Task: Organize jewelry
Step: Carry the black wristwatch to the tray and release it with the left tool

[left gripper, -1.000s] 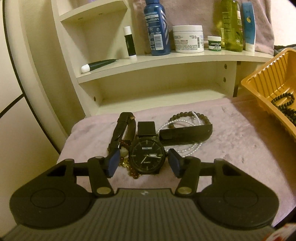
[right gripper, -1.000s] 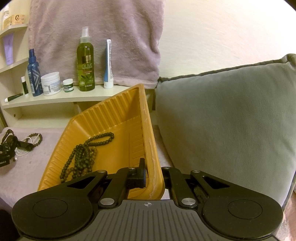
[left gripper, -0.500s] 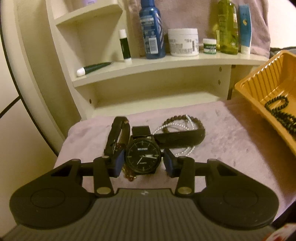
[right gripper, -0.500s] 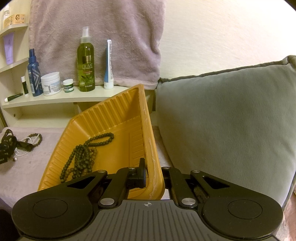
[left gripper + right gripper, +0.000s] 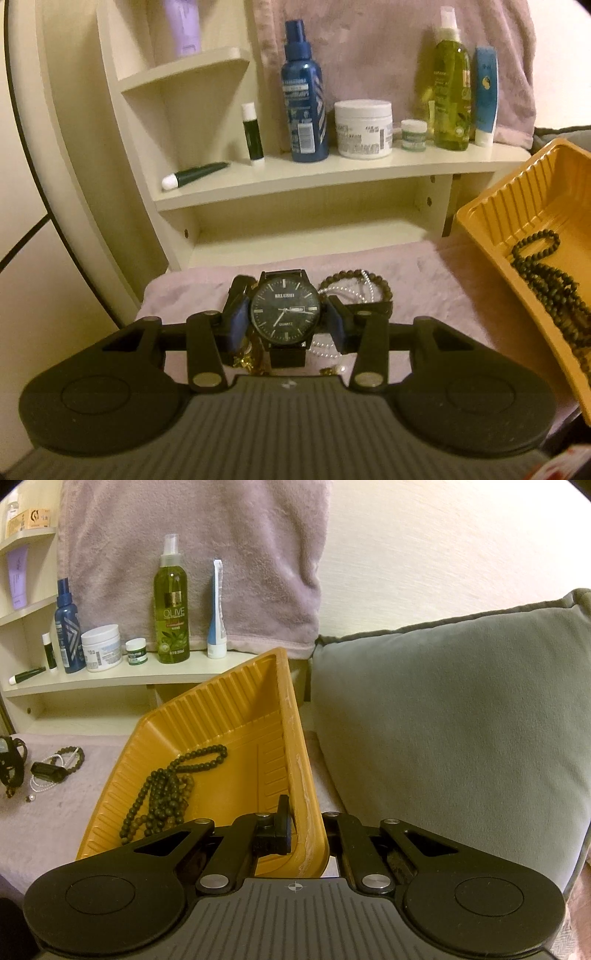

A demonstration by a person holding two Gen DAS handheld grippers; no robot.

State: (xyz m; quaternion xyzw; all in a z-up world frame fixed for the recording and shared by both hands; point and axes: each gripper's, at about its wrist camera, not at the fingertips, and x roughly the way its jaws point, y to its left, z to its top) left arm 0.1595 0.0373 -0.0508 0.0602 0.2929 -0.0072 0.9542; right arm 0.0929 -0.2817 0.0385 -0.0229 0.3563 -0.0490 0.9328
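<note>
One beaded necklace (image 5: 166, 786) is lying in the yellow tray (image 5: 236, 701), right fingers (image 5: 295, 830) clamping its rim; left fingers (image 5: 286, 325) are gripping the wristwatch (image 5: 285, 312), bracelets (image 5: 354, 288) remaining.

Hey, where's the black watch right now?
Left wrist view, centre: the watch is clamped between the left gripper fingers, above the pearl strand on the towel.

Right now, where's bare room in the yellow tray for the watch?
The yellow tray floor is bare at its far end, past the dark bead necklace, and along the right wall. Crowded: the near-left, where the beads pile. The right claw pinches the near rim.
</note>
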